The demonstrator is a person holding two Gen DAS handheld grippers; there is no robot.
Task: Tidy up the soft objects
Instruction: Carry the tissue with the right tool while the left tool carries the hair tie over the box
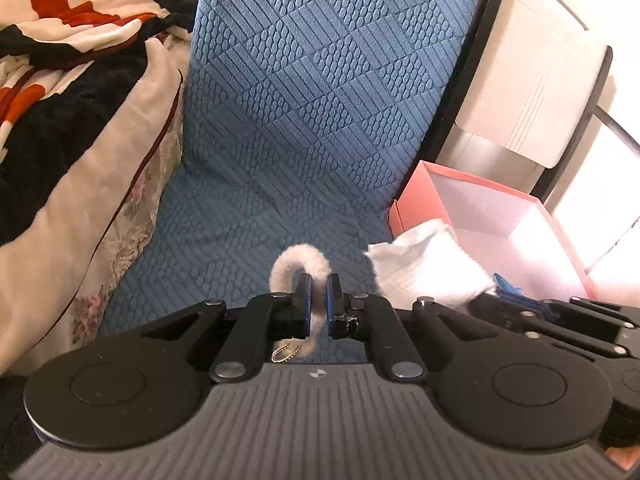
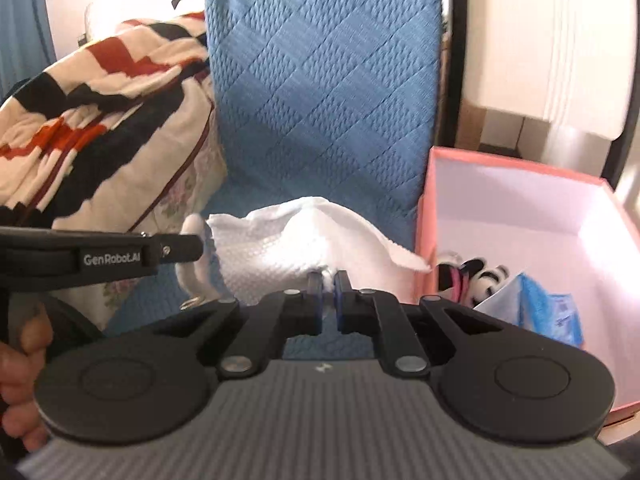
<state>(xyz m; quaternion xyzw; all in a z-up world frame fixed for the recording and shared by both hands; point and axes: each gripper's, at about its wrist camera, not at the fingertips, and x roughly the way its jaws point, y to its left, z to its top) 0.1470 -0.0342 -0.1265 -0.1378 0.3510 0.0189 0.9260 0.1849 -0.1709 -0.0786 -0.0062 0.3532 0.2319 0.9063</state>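
Observation:
My left gripper (image 1: pixel 319 280) is shut on a beige furry loop (image 1: pixel 294 262) with a small gold chain (image 1: pixel 285 352) hanging from it, held above the blue quilted cover (image 1: pixel 304 120). My right gripper (image 2: pixel 328 278) is shut on a white textured cloth (image 2: pixel 296 240), which hangs bunched in front of its fingers. In the left wrist view that white cloth (image 1: pixel 428 264) shows to the right. In the right wrist view the left gripper's body (image 2: pixel 100 258) crosses at the left, with the furry loop (image 2: pixel 196 248) at its tip. A pink open box (image 2: pixel 520 216) lies to the right.
The box holds a black-and-white plush (image 2: pixel 484 276) and a blue packet (image 2: pixel 548 308). A red, black and cream blanket (image 1: pixel 72 60) is heaped over a floral pillow (image 1: pixel 132 208) on the left. A white cabinet (image 1: pixel 532 92) stands behind the box. A hand (image 2: pixel 20 364) grips the left handle.

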